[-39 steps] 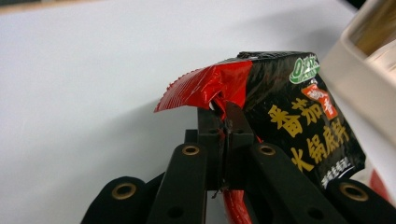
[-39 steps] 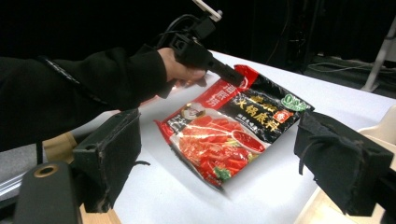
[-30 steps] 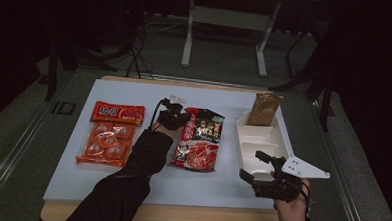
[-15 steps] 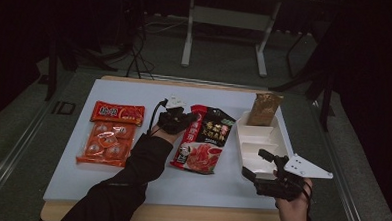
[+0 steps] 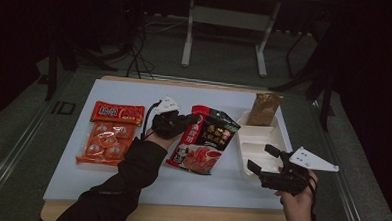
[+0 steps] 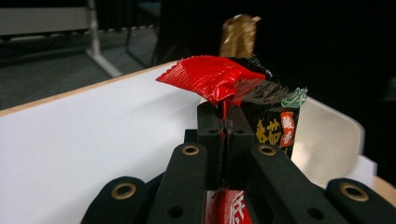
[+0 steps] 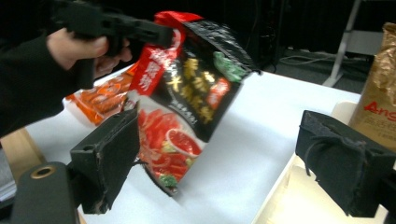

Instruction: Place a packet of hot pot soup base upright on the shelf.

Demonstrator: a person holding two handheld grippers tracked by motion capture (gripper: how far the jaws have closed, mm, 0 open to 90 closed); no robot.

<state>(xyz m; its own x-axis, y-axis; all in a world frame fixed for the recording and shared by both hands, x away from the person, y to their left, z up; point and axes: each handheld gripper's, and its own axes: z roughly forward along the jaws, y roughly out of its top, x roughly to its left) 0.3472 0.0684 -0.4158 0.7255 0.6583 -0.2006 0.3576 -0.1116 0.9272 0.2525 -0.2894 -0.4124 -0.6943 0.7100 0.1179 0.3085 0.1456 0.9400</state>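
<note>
At the middle of the high view, the left gripper pinched the red top seam of a red-and-black sauce pouch printed with Chinese characters, lifting its upper end off the white worktop. At lower right, the right gripper hovered with fingers spread over the white compartment tray. A gold bag reading "Ang" stood at the right edge of the right gripper view.

Brown bag cut off right
</note>
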